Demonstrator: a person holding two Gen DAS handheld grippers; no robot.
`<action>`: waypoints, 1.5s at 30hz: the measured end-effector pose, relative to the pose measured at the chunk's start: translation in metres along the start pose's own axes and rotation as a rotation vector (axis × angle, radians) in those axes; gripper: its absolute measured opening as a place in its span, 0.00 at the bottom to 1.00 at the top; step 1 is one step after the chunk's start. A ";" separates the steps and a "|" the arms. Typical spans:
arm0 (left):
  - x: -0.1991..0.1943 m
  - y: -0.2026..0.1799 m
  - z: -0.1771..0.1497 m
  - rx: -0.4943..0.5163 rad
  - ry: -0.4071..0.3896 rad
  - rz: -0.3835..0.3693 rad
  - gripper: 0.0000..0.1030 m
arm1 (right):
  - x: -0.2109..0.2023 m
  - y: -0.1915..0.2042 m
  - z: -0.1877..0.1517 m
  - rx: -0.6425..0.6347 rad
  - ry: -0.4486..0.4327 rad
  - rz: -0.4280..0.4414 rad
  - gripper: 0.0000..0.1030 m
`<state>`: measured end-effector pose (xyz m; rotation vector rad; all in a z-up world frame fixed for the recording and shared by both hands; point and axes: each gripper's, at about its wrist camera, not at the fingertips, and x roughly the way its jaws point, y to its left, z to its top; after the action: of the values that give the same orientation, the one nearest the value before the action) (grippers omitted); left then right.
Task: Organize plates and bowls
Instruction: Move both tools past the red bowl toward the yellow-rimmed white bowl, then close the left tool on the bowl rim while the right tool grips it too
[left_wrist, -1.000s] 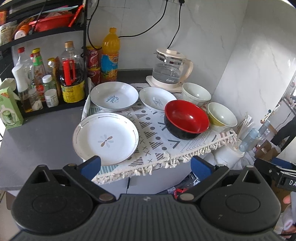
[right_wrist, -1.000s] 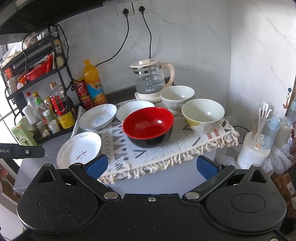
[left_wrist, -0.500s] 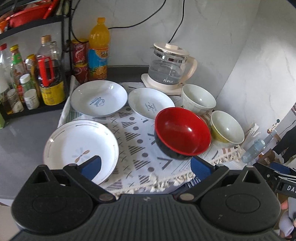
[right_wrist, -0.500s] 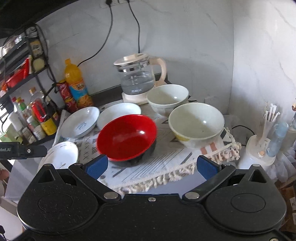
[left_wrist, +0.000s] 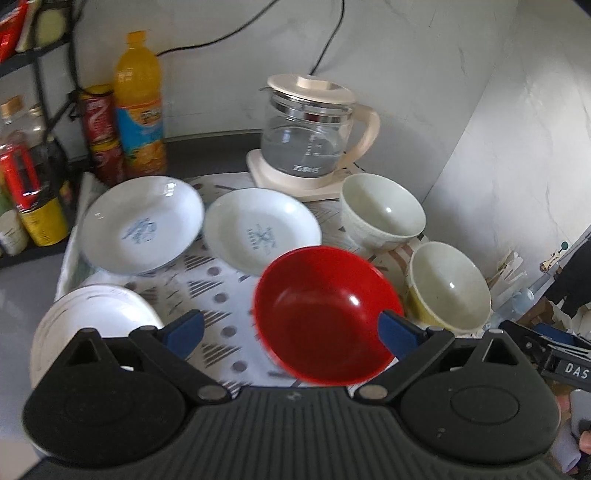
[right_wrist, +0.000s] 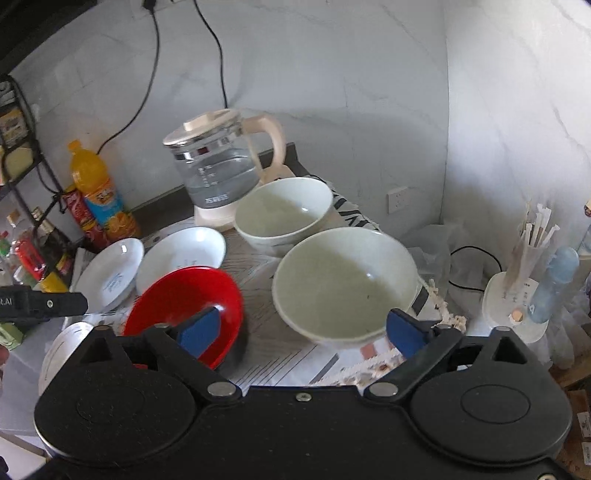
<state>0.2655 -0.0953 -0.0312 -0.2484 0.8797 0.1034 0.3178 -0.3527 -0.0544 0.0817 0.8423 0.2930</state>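
On the patterned cloth (left_wrist: 221, 306) stand a red bowl (left_wrist: 325, 314), a white bowl (left_wrist: 382, 216) and a cream bowl with a yellow outside (left_wrist: 448, 286). Two small white plates (left_wrist: 142, 229) (left_wrist: 260, 229) lie behind a large one (left_wrist: 92, 325). My left gripper (left_wrist: 291, 330) is open just above the red bowl, its right finger over the rim. My right gripper (right_wrist: 303, 329) hovers with jaws wide and closing, touching nothing. The cream bowl's (right_wrist: 345, 284) near side lies between its fingers. Its left finger is over the red bowl (right_wrist: 184, 299).
A glass kettle (left_wrist: 314, 140) stands at the back against the wall. An orange drink bottle (left_wrist: 138, 110), red cans and a rack of bottles (left_wrist: 26, 184) fill the left. A white holder with wrapped sticks (right_wrist: 517, 295) stands off the cloth's right end. A wall closes the right side.
Both grippers have moved forward and slightly down towards the dishes, which now look larger. The red bowl now lies under the left gripper. The right fingers stand slightly closer together.
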 end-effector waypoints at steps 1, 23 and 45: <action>0.006 -0.005 0.004 0.001 0.003 -0.008 0.96 | 0.004 -0.004 0.002 0.003 0.002 0.004 0.91; 0.114 -0.084 0.048 0.070 0.107 -0.155 0.64 | 0.081 -0.069 0.018 0.129 0.118 -0.102 0.53; 0.210 -0.139 0.045 0.191 0.284 -0.179 0.26 | 0.128 -0.096 0.010 0.194 0.226 -0.171 0.25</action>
<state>0.4594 -0.2207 -0.1420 -0.1639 1.1378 -0.1864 0.4272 -0.4075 -0.1586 0.1584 1.0940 0.0595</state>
